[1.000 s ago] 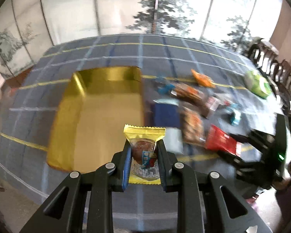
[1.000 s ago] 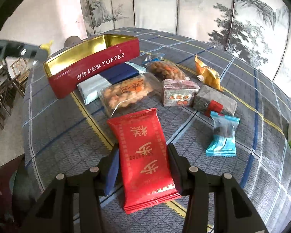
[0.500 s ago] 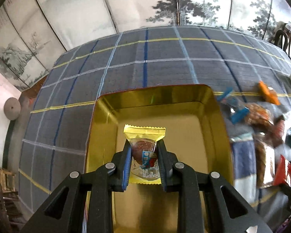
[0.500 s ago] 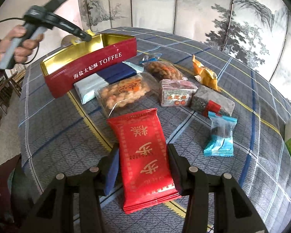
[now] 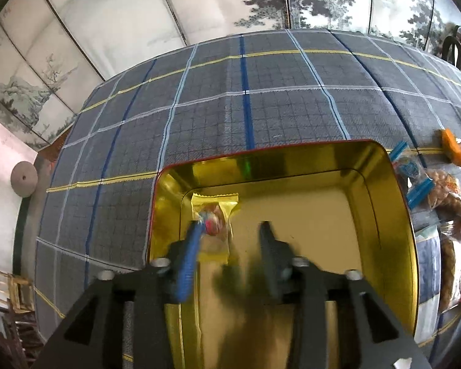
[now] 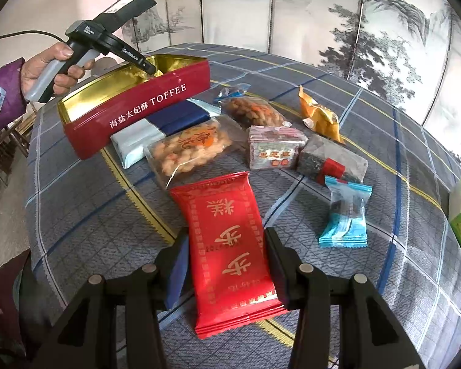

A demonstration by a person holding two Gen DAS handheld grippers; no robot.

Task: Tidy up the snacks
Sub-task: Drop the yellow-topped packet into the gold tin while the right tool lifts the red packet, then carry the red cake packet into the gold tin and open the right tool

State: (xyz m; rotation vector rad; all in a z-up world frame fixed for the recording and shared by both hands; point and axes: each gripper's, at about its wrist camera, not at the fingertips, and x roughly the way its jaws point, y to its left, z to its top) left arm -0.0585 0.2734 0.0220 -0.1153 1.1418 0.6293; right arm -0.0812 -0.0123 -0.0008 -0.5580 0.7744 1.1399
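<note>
Left tongs point(image 5: 230, 230) spread open over tin point(image 5: 402, 203); right tongs point(image 6: 227, 264) straddle red packet point(image 6: 230, 246), ungripped

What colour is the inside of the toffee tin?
Shiny gold inside the toffee tin, clearest in the left wrist view.

Most of the tin point(image 5: 381, 203) floor is left free (yellow candy point(image 5: 213, 215) in its far-left corner); passage rightward is blocked by crowded snack packets point(image 6: 193, 150) on the counter point(image 5: 261, 98).
</note>
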